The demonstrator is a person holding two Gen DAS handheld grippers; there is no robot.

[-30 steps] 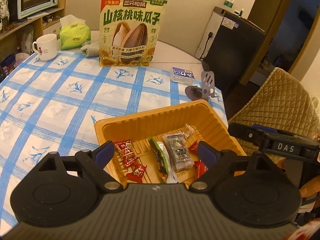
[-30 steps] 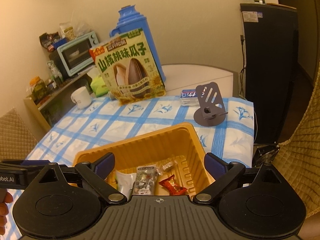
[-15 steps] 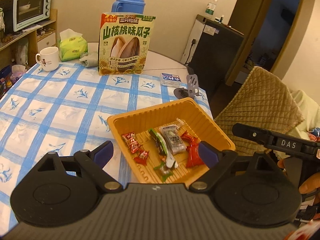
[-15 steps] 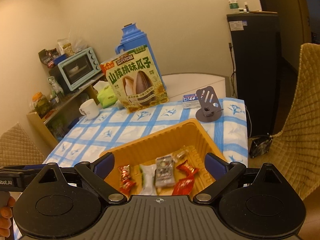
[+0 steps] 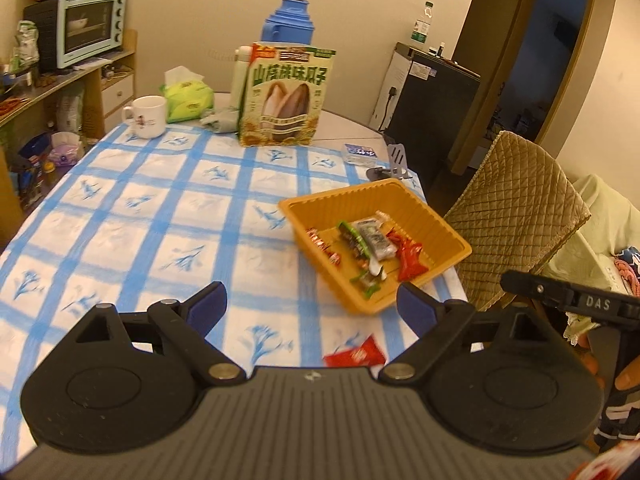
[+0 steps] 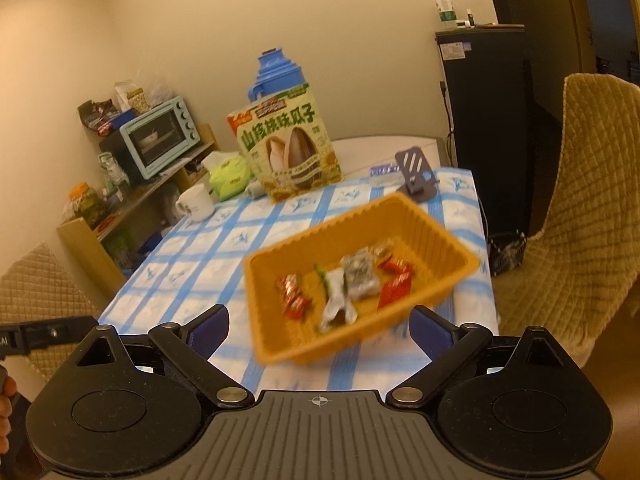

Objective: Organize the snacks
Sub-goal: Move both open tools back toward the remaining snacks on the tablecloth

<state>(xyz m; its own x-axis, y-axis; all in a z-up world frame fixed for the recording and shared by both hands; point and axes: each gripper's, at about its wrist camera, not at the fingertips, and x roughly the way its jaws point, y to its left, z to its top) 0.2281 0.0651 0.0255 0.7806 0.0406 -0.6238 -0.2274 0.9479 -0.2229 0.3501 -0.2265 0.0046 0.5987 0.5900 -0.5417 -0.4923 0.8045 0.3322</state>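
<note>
An orange tray [image 5: 436, 216] sits near the table's right edge and holds several wrapped snacks: red candies [image 5: 318, 240], a green packet [image 5: 352, 238], a grey packet [image 5: 374, 238] and a red packet [image 5: 410, 262]. The tray also shows in the right wrist view [image 6: 432, 232], blurred. A red snack packet [image 5: 354, 356] lies on the cloth in front of the tray, near my left gripper [image 5: 312, 306]. The left gripper is open and empty, held back from the tray. My right gripper [image 6: 320, 326] is open and empty, just before the tray's near rim.
A large sunflower-seed bag [image 5: 286, 96], a blue thermos [image 5: 290, 20], a white mug [image 5: 146, 116], green tissues [image 5: 186, 98], a phone stand [image 5: 394, 160] and a small blue packet [image 5: 360, 152] stand at the table's far side. A quilted chair [image 5: 516, 216] stands right of the table.
Both grippers have pulled back and up from the tray, which now looks smaller and farther. The red packet on the cloth has come into the left wrist view. Both jaws stay open.
</note>
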